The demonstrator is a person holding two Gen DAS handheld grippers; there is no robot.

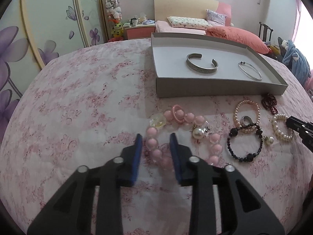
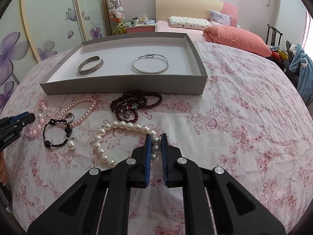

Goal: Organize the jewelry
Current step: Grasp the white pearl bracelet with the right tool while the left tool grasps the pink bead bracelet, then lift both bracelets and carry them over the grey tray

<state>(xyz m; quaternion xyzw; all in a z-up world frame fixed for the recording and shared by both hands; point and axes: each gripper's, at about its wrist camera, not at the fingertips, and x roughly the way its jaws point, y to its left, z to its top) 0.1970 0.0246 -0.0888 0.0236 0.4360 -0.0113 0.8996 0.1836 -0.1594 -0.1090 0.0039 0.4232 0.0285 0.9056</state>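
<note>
A grey box (image 1: 215,88) (image 2: 125,87) on the floral cloth holds a wide silver cuff (image 1: 202,63) (image 2: 90,65) and a thin silver bangle (image 1: 250,70) (image 2: 150,64). My left gripper (image 1: 156,137) is open, its jaws straddling the left side of a pink bead bracelet (image 1: 154,143). My right gripper (image 2: 156,137) is nearly closed around the right end of a white pearl bracelet (image 2: 125,126), its beads between the pads. The left gripper shows at the left edge of the right wrist view (image 2: 17,122).
In front of the box lie a dark red bead string (image 2: 135,103) (image 1: 270,101), a pink pearl bracelet (image 2: 82,107) (image 1: 247,115), a silver ring (image 2: 70,117), a black bead bracelet (image 2: 56,135) (image 1: 244,143) and a pearl drop (image 2: 70,144). A bed (image 2: 234,33) stands behind.
</note>
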